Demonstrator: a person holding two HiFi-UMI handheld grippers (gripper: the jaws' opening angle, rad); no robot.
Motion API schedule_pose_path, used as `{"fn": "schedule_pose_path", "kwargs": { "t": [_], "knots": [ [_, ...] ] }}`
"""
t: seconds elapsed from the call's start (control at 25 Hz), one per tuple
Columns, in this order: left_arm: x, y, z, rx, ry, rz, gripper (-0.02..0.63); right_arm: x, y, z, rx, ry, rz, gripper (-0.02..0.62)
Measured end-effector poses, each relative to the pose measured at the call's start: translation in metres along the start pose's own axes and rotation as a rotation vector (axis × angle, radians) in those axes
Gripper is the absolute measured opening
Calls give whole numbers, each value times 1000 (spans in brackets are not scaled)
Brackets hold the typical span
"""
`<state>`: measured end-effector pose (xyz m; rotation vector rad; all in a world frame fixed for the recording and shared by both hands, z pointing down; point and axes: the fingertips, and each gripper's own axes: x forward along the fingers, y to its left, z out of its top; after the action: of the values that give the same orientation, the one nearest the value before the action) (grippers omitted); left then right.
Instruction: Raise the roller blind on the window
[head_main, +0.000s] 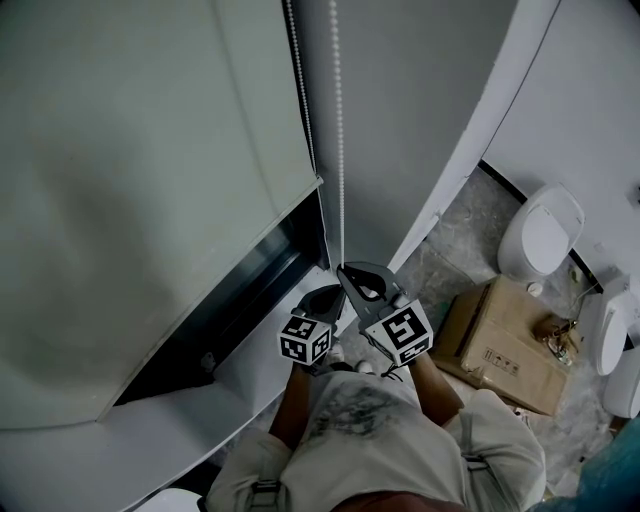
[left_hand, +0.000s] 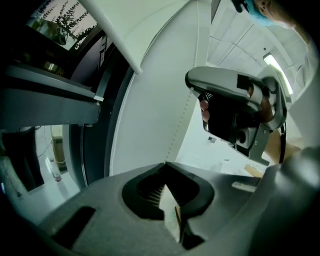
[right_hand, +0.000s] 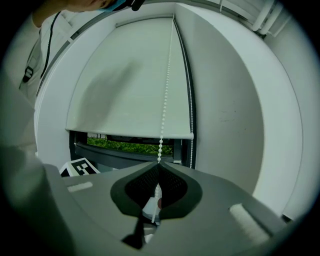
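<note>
The pale roller blind covers most of the window; a dark gap shows under its bottom bar. A white bead chain hangs beside the blind's right edge. My right gripper is shut on this chain, which runs into its jaws in the right gripper view, with the blind behind it. My left gripper sits just below and left of the right one. Its jaws are shut, and the bead chain comes down to their tip. The right gripper hangs above it.
A white wall panel rises right of the chain. The white windowsill lies below the gap. On the floor to the right stand a cardboard box and white sanitary fixtures. Greenery shows through the gap.
</note>
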<state>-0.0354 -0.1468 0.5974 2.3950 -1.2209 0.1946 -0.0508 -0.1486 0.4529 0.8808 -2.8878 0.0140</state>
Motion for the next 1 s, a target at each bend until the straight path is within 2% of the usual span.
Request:
{"fn": "schedule_pose_path", "kwargs": {
  "t": [0.16,0.32,0.68,1.0],
  "knots": [
    [-3,0,-7,33,8,23,11,0,2,-5,4,1,4,11],
    [-18,1,6,56,-20,52,14,-1,2,-4,-4,-2,5,11],
    [-61,-20,112,151,-211,30,46,0,-1,-5,13,-11,6,11],
    [-78,-55,193,257,-347,-33,80,1,0,-3,7,-9,10,11]
  ]
}}
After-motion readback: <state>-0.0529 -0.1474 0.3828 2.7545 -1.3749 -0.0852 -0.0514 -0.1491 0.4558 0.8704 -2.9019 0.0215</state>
